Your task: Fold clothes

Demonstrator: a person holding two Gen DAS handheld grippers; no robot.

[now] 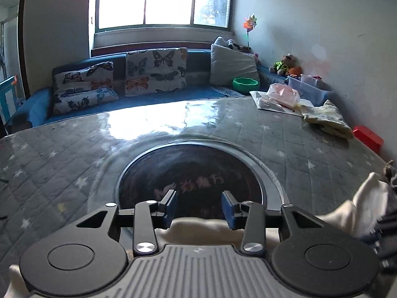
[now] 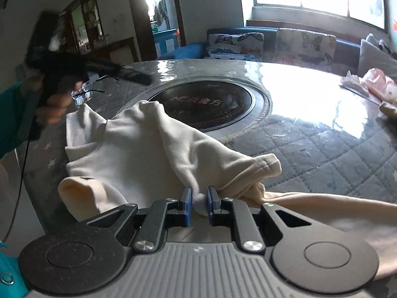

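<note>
With the right tool [image 2: 199, 198] pinching the cream garment [image 2: 139, 139] and the left tool [image 1: 199, 206] part-open and empty, the fold should be drawn flat across the desk [image 2: 322, 144].

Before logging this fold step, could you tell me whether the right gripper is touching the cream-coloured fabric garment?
Touching. The right wrist view shows the right gripper with its blue pads pinching a bunched fold of the cream-coloured fabric garment between them.

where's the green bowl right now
In the left wrist view, the green bowl sits on the blue sofa beyond the table's far right, below the grey cushion.
</note>
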